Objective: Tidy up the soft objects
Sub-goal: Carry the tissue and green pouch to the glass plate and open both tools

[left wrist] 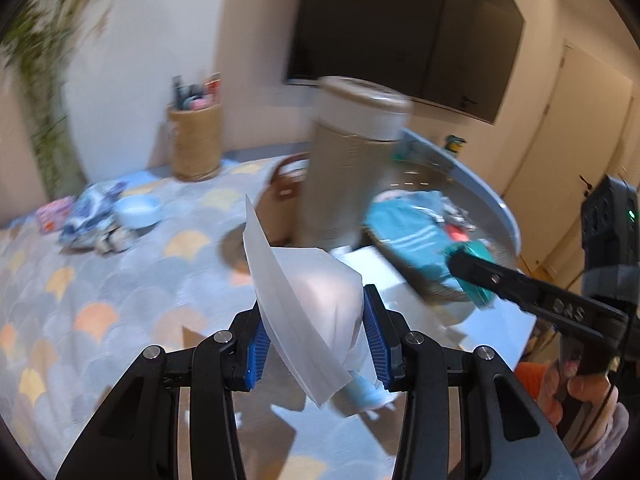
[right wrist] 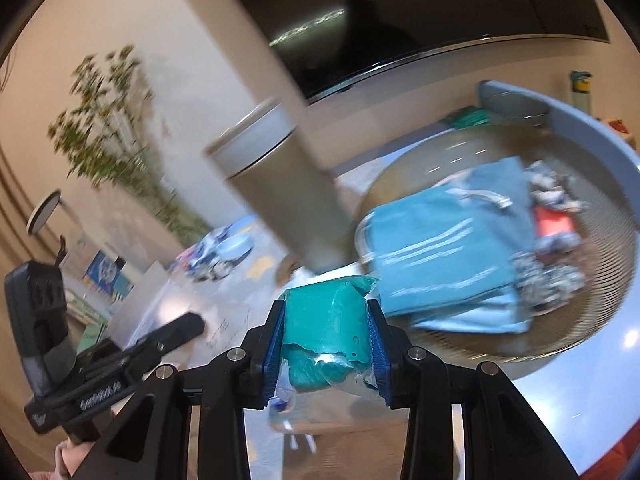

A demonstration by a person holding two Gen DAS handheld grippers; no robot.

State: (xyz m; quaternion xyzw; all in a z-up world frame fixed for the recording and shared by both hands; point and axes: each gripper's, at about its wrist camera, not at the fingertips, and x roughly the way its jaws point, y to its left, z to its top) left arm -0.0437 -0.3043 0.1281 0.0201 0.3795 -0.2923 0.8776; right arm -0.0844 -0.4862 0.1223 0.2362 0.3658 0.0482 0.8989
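wall screen (left wrist: pixel 404 28), tall cylinder (left wrist: pixel 352 160) (blurred), wicker basket (left wrist: pixel 196 140), plant (right wrist: pixel 116 120)

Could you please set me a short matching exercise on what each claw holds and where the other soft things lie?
Things:
1. left claw
2. right claw
3. folded blue towel
4. pale blue bowl

States:
A. lies in the round tray
B. shut on a teal bundle in clear wrap
C. sits on the patterned rug
D. shut on a frosted plastic bag

Pairs: 1-D, 2-B, 3-A, 4-C

Close wrist views, shared round basket (left wrist: pixel 508 216).
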